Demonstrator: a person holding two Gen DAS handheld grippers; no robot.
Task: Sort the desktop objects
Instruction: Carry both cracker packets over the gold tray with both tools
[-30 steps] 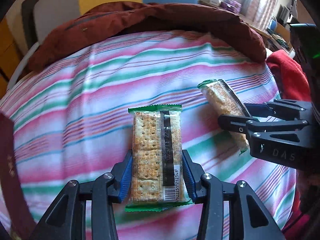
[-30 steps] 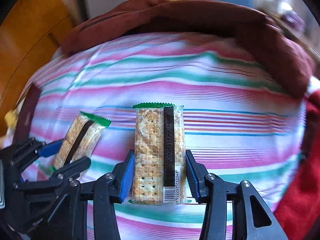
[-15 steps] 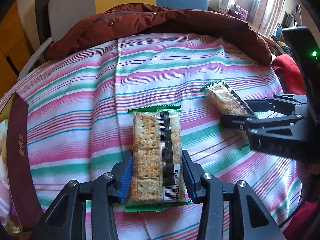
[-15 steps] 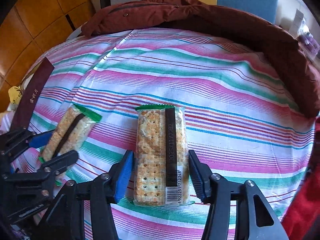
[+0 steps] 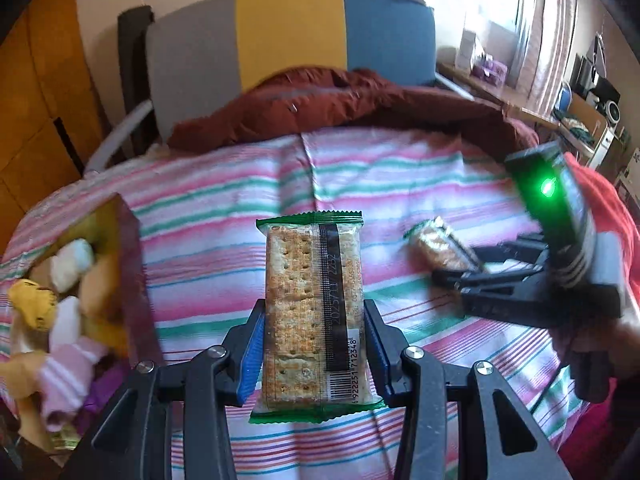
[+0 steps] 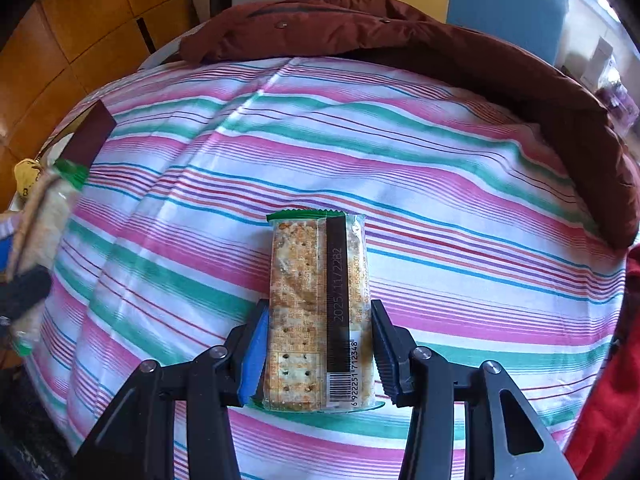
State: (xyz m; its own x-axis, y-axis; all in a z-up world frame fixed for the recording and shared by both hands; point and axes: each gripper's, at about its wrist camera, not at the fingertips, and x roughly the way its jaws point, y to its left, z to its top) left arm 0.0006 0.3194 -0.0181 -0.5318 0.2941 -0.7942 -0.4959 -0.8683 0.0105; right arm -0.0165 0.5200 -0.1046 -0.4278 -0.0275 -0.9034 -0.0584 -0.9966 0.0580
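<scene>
My left gripper (image 5: 314,354) is shut on a cracker packet (image 5: 312,300) with green ends, held above the striped cloth (image 5: 400,184). My right gripper (image 6: 318,354) is shut on a second cracker packet (image 6: 320,304), also held above the striped cloth (image 6: 360,140). The right gripper (image 5: 460,276) with its packet (image 5: 440,246) shows at the right of the left wrist view. The left gripper's packet (image 6: 44,216) shows blurred at the left edge of the right wrist view.
A dark open box (image 5: 128,264) with plush toys (image 5: 60,304) stands at the left; its wall also shows in the right wrist view (image 6: 90,134). A maroon jacket (image 5: 340,104) lies along the far edge before a chair (image 5: 288,36). Red cloth (image 6: 608,380) lies at the right.
Both grippers have risen with their packets and tilted up. The left gripper has swung left, bringing the box with plush toys into view. The right gripper's jaws look slightly wider around its packet.
</scene>
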